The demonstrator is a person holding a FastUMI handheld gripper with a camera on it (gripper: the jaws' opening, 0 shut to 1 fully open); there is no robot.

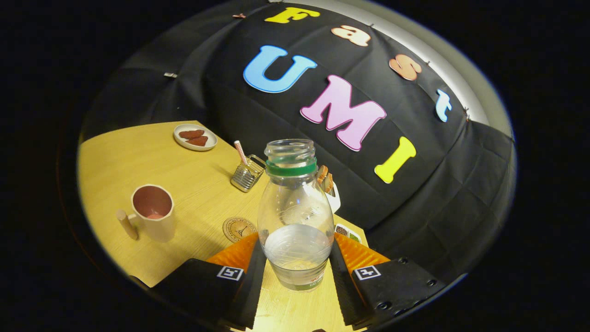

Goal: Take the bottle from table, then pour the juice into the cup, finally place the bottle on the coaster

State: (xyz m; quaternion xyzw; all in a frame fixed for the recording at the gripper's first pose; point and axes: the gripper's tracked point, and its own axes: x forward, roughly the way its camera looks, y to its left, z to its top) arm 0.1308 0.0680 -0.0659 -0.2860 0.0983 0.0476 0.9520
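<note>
A clear plastic bottle [295, 216] with a green neck ring and no cap stands between my fingers, and my gripper [297, 256] is shut on its lower body. A little clear liquid sits in its bottom. The view is tilted, so the bottle appears lifted above the wooden table [184, 184]. A pink-lined cup [154, 216] with a handle stands ahead and to the left. The round brown coaster [238, 229] lies on the table just ahead of the left finger, between the cup and the bottle.
A wire holder [248, 173] with a striped straw stands beyond the coaster. Farther back a white plate [195, 137] carries reddish pieces. A white container [333, 193] with snacks and a small dish [348, 232] sit behind the bottle, close to the booth's cloth wall.
</note>
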